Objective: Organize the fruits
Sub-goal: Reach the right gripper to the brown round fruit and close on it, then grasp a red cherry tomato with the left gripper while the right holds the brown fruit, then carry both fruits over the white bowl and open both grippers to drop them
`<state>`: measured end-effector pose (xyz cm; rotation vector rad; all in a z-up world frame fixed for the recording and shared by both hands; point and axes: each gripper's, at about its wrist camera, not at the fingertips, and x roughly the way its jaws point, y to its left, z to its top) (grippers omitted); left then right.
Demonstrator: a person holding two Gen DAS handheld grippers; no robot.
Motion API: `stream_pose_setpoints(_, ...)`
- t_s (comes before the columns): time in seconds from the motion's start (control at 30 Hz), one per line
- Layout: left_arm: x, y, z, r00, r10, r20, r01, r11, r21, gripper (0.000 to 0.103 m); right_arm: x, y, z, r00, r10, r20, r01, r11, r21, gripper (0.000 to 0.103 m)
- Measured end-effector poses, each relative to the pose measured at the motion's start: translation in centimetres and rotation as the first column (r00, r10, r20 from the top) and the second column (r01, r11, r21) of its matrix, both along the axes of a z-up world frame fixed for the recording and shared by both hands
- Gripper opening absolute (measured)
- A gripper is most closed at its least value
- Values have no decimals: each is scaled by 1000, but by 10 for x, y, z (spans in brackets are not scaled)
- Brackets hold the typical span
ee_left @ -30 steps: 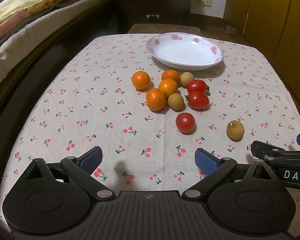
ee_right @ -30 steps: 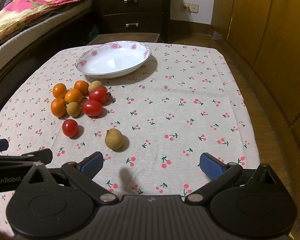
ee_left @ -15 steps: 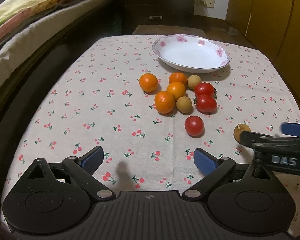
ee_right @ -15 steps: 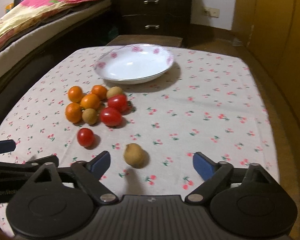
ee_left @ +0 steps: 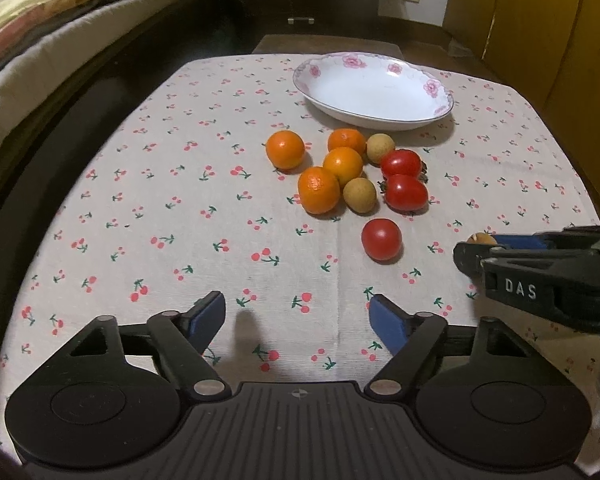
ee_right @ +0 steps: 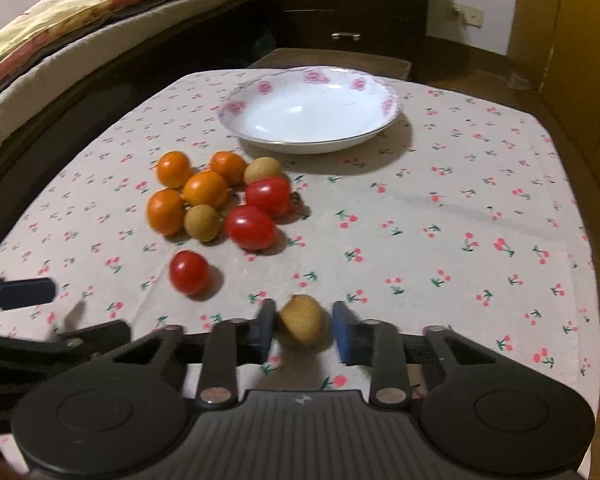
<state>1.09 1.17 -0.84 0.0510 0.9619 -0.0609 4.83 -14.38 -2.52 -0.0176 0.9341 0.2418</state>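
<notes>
Both grippers are matte black with blue pads (ee_left: 384,322) on their fingertips and silver pivot screws (ee_left: 209,387). Round black discs flank a ribbed centre plate, and the right gripper (ee_right: 302,330) carries white "DAS" lettering (ee_left: 520,289) on its side.

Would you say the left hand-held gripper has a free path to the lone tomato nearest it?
Probably yes. The left hand-held gripper is open, only bare tablecloth lies between it and the lone tomato, and the right hand-held gripper, around the brown fruit, sits off to the side.

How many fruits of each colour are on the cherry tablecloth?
Orange: 4
Red: 3
Tan-brown: 3, one between the right gripper fingers
Total: 10
</notes>
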Motion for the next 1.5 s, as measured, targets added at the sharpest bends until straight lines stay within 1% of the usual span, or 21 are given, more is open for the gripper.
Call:
stream_pose_setpoints(0.07, 1, 0, 0, 1000, -4, -5, 4, 1000, -7, 76, -2, 0, 0, 1000, 11, -7, -11, 1000, -11, 27)
stream_pose_setpoints(0.17, 2, -2, 1, 1000, -16, -9, 16, 1000, -26, 71, -5, -5, 2, 1000, 14, -21, -14, 1000, -1, 27)
stream_pose_setpoints(0.33, 7, -13, 6, 998, -60, 16, 60, 998, -31, 67, -5, -22, 16, 1000, 22, -20, -21, 1000, 20, 27)
stream_pose_setpoints(0.43, 14, -21, 5, 997, -77, 20, 78, 996, -46, 65, -3, -31, 24, 999, 34, -19, -34, 999, 14, 27)
stream_pose_setpoints(0.6, 26, -37, -3, 995, -101, 16, 101, 995, -27, 63, 4, -44, 32, 999, 33, -31, -32, 998, 45, 27)
stream_pose_setpoints(0.8, 39, -46, -11, 995, -96, 14, 96, 995, -36, 63, 8, -48, 40, 999, 40, -27, -38, 996, 87, 27)
stream_pose_setpoints(0.97, 47, -46, -18, 996, -87, 3, 87, 995, -49, 55, 10, -48, 42, 999, 38, -31, -35, 994, 108, 27)
stream_pose_setpoints(1.1, 46, -50, -17, 995, -101, 15, 102, 994, -28, 52, 10, -49, 42, 999, 38, -36, -34, 993, 109, 27)
stream_pose_setpoints(1.17, 44, -52, -18, 994, -112, 19, 112, 994, -13, 46, 10, -50, 42, 999, 34, -34, -31, 993, 110, 27)
stream_pose_setpoints(1.2, 42, -51, -17, 993, -116, 19, 116, 993, -18, 44, 10, -51, 42, 999, 32, -35, -27, 993, 113, 27)
stream_pose_setpoints(1.27, 41, -50, -16, 994, -111, 14, 112, 993, -38, 35, 9, -53, 42, 999, 23, -37, -18, 993, 118, 27)
stream_pose_setpoints(1.4, 44, -46, -15, 996, -87, 5, 87, 994, -65, 35, 6, -54, 45, 1000, 11, -28, -8, 993, 117, 27)
stream_pose_setpoints(1.5, 41, -50, -15, 996, -90, 13, 90, 995, -52, 34, 1, -53, 49, 1000, 13, -11, -12, 994, 109, 27)
